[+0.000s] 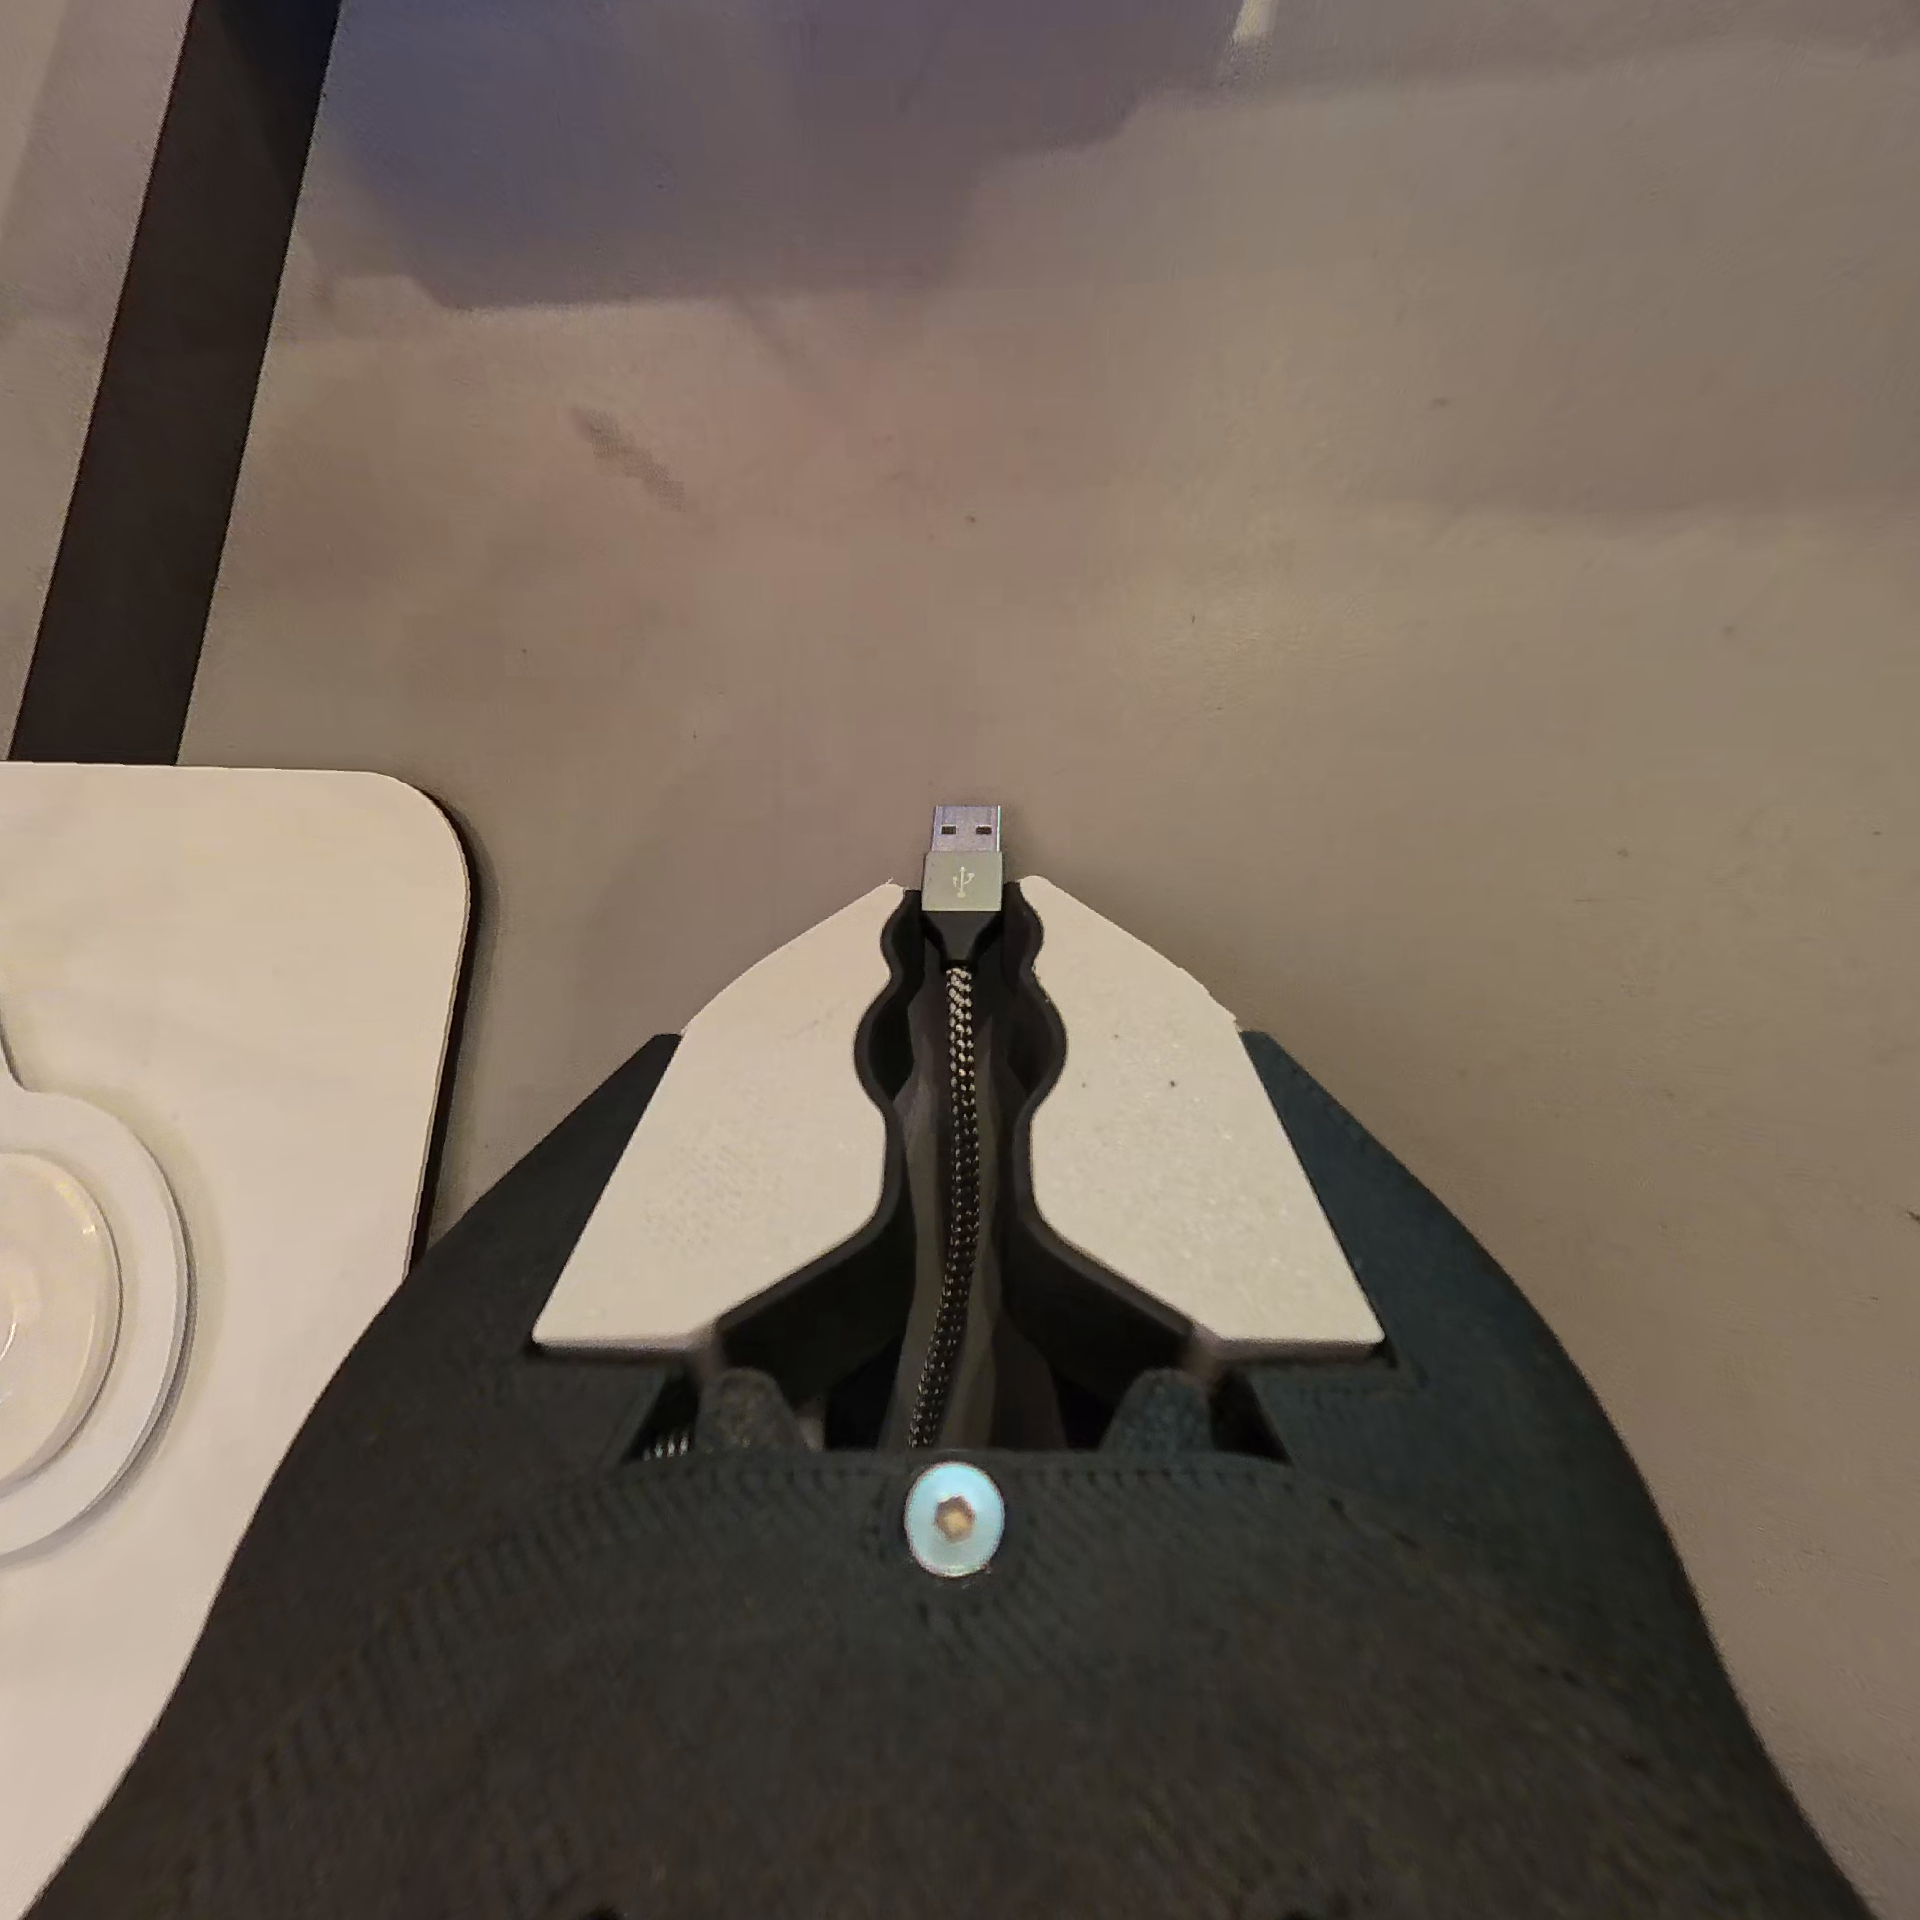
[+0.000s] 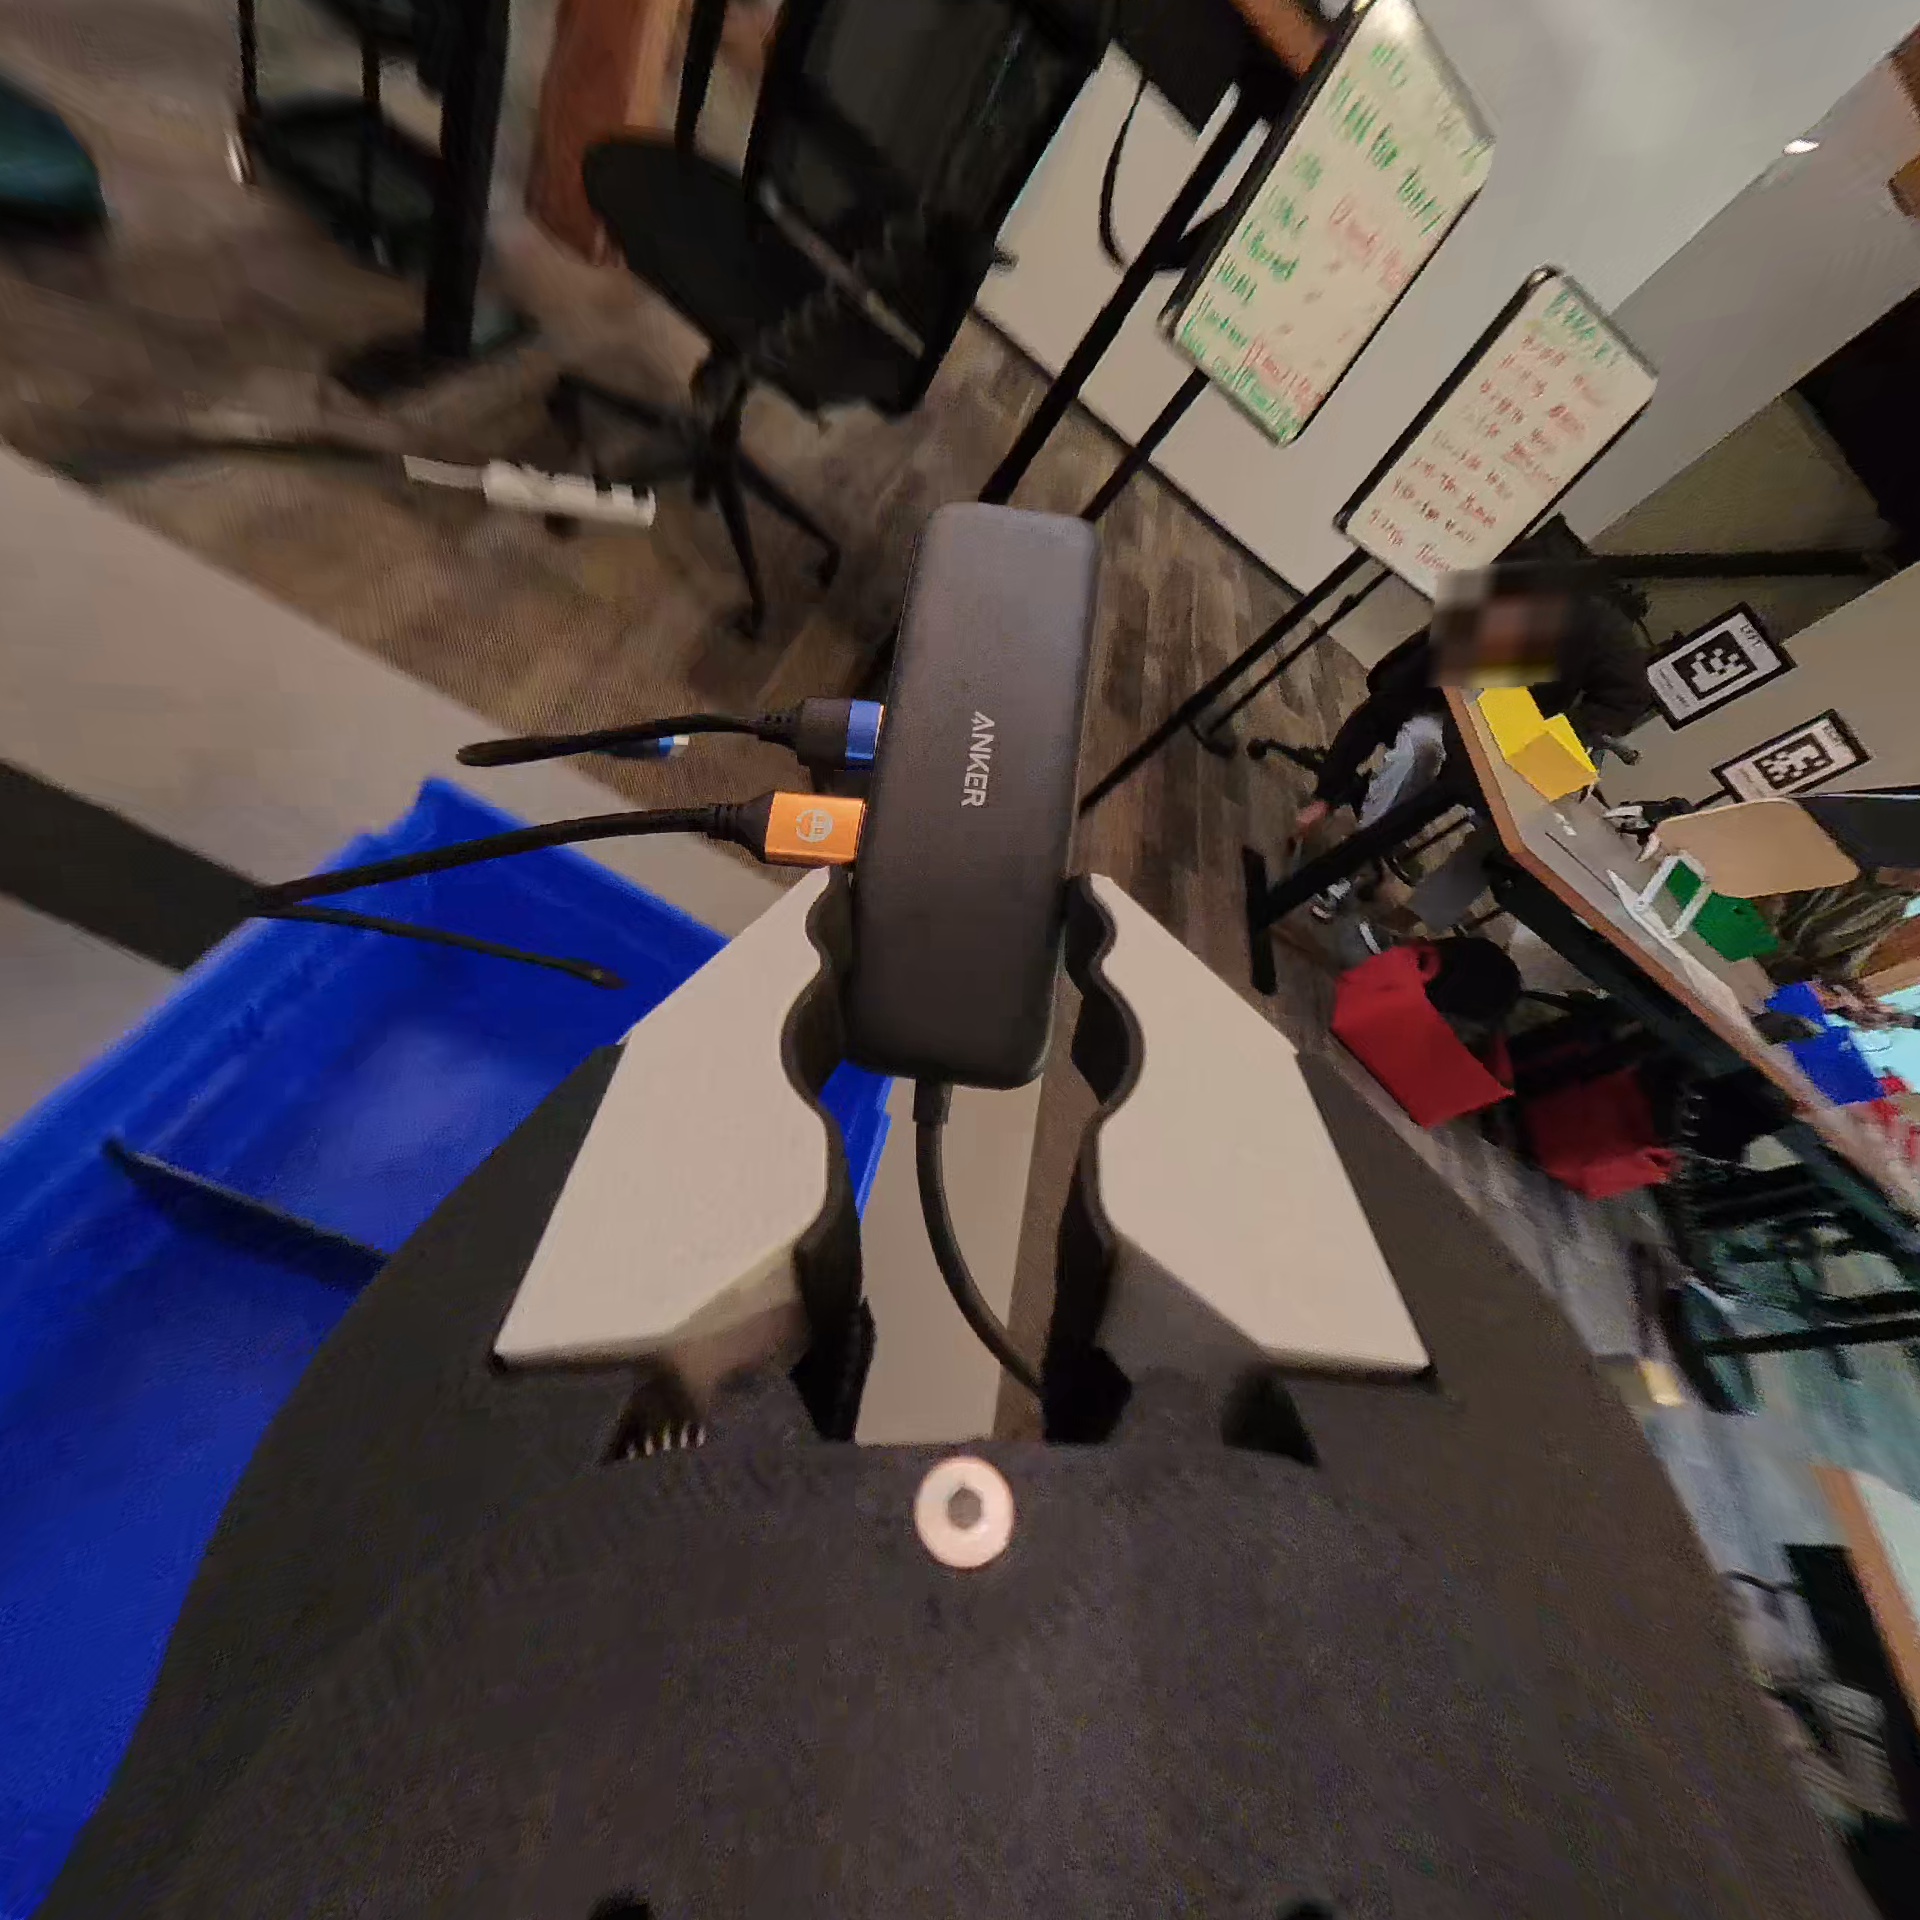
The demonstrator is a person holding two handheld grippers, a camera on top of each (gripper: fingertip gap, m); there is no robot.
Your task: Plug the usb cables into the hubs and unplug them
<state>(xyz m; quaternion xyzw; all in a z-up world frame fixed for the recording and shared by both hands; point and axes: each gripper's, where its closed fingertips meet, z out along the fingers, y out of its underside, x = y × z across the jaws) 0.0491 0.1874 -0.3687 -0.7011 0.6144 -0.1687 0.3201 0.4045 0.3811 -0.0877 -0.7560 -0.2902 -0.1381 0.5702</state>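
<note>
In the left wrist view my left gripper [image 1: 961, 883] is shut on a grey USB plug [image 1: 966, 862] with a braided black-and-white cable [image 1: 951, 1174] running back between the fingers. The metal tip sticks out past the fingertips, above a beige table top [image 1: 1247, 623]. In the right wrist view my right gripper [image 2: 956, 894] is shut on a black USB hub [image 2: 982, 790], held up in the air lengthwise. An orange-collared plug [image 2: 816, 826] and a blue-collared plug [image 2: 847, 732] sit in the hub's left side. The hub's own lead [image 2: 961, 1236] hangs back between the fingers.
A white board with rounded corners and a clear round insert [image 1: 208, 1039] lies left of my left gripper. A blue bin [image 2: 312, 1091] sits below left of the hub. Chairs, whiteboards on stands [image 2: 1330, 229], a person at another table [image 2: 1496, 665] and red bags [image 2: 1423, 1029] are farther off. About 50 centimeters separates my left fingertips from my right.
</note>
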